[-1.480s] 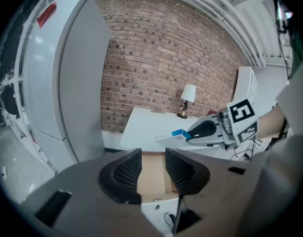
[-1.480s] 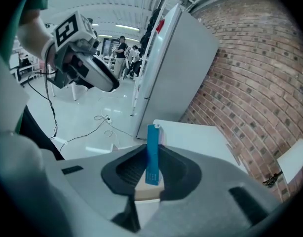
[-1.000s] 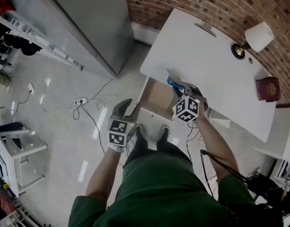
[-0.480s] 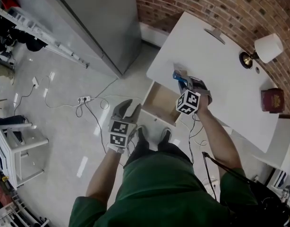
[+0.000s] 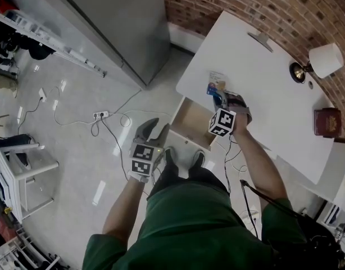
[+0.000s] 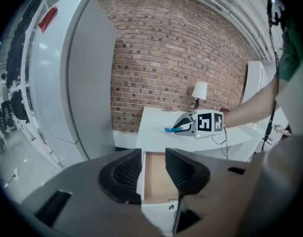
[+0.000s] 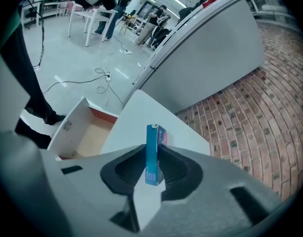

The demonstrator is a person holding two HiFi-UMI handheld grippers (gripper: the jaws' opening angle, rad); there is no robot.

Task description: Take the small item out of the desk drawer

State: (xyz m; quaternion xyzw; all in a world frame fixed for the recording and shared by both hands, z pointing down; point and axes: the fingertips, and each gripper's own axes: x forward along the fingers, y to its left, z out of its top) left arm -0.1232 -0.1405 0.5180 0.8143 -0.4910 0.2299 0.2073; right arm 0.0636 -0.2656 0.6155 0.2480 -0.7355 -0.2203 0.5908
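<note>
At the white desk's front edge, above its open pale-wood drawer, the right gripper's opening jaws flank an upright thin blue cardboard box (left gripper spread, empty, over grey floor).

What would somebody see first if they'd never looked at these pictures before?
Probably the small blue box, caught between the opening jaws of the right gripper over the white desk. Next comes the open drawer under the desk's near edge, its wooden bottom bare, and the red brick wall behind the desk.
</note>
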